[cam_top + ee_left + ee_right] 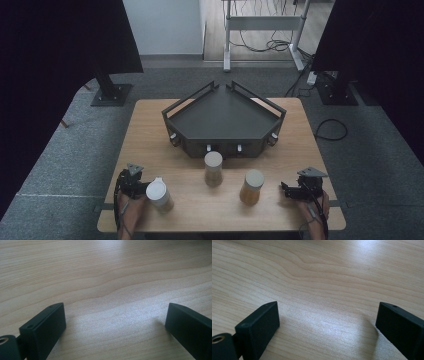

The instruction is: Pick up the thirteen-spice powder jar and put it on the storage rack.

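The left tool (145, 188) rests on the worktop (150, 125) near its front left corner, held by a hand (131, 207) that comes in over the front edge; its jaws are spread wide apart with bare wood grain between them, and in the left gripper view the left tool (115, 317) grips nothing. Just beside its jaw tips, close enough that contact cannot be judged, stands a jar with a white lid (159, 193), upright, its long axis vertical and leaning slightly in the picture. Toward the middle of the worktop a second jar (213, 168) with a pale lid and tan contents stands upright, directly in front of the dark corner tray (225, 117). That tray is a low-walled black shelf with railings, sitting at the middle back of the worktop, its pointed corner aimed at the back edge and its broad flat side, with small pale knobs, facing the front edge. Right of centre a third jar (251, 186) with amber contents stands upright, near the front edge. The right tool (285, 191) lies near the front right corner, apart from the third jar, jaws spread and pointing left toward it; in the right gripper view the right tool (327, 317) holds nothing, only wood between its jaws.
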{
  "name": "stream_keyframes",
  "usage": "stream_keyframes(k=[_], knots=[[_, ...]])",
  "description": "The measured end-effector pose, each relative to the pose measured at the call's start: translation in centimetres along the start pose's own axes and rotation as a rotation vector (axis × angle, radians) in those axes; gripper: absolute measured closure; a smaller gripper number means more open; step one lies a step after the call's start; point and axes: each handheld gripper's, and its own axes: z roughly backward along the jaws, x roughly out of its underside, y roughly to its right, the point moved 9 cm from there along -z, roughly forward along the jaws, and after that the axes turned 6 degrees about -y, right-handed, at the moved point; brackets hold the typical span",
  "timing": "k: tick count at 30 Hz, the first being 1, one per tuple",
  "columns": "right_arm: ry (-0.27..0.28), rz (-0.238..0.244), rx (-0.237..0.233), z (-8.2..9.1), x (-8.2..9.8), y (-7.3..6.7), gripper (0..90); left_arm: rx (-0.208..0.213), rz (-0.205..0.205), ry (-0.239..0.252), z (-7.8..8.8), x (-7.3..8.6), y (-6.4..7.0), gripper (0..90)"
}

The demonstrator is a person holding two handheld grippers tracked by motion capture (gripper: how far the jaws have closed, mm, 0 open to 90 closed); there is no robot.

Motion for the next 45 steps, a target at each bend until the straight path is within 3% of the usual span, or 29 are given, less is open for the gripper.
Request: stream_keyframes(k=[1, 5, 16, 22, 31, 45], knots=[[0.002, 0.003, -0.003, 0.0, 0.0, 0.0, 6.0, -0.015, -0.02, 0.011, 0.1, 0.1, 0.3, 4.0], [0.002, 0.002, -0.006, 0.0, 0.0, 0.0, 6.4, -0.033, -0.033, 0.022, 0.2, 0.2, 0.5, 4.3], [0.001, -0.008, -0.01, 0.0, 0.0, 0.2, 7.0, 0.002, 0.055, 0.088, 0.9, 1.1, -1.3, 4.7], [-0.002, -0.019, -0.011, 0.0, 0.0, 0.2, 7.2, 0.021, 0.086, 0.167, 1.9, 1.5, -1.9, 4.7], [-0.004, -0.027, -0.018, 0.0, 0.0, 0.4, 7.8, 0.041, 0.094, 0.293, 3.3, 2.0, -2.2, 4.8], [-0.003, -0.028, -0.021, 0.0, 0.1, 0.4, 8.3, 0.049, 0.09, 0.397, 4.8, 2.2, -2.5, 5.0]])
